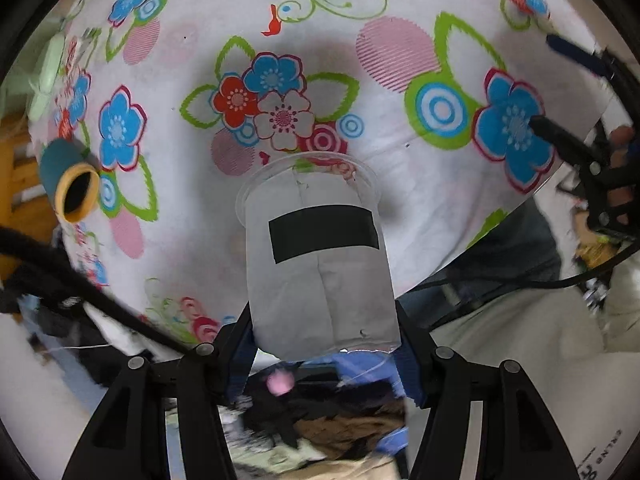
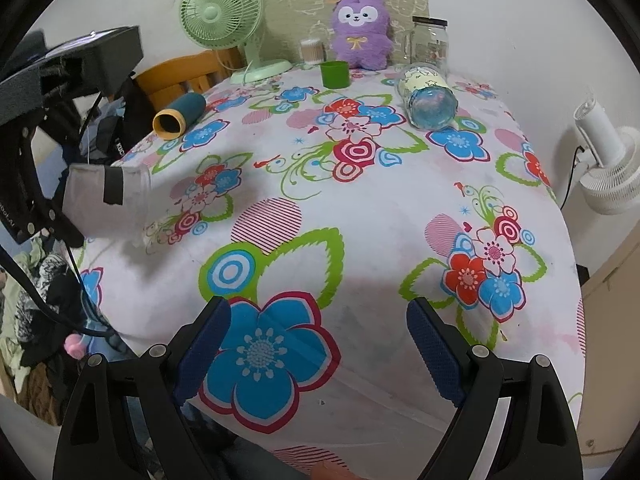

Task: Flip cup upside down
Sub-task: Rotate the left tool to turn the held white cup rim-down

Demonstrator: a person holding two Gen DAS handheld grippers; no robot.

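Observation:
The cup (image 1: 320, 264) is clear plastic, wrapped in grey paper with a black tape strip. My left gripper (image 1: 326, 332) is shut on its base end and holds it above the flowered tablecloth (image 1: 400, 128), rim pointing away from the camera toward the cloth. In the right wrist view the cup (image 2: 108, 200) hangs on its side near the table's left edge, held by the left gripper (image 2: 60, 216). My right gripper (image 2: 318, 344) is open and empty over the table's near edge, above a big blue flower.
A teal tumbler with a yellow rim (image 2: 180, 114) lies on its side at the left. A clear bottle (image 2: 428, 96) lies on its side at the back. A green cup (image 2: 335, 74), a purple plush toy (image 2: 362, 28), a glass jar (image 2: 430, 40) and a green fan (image 2: 224, 12) stand along the back.

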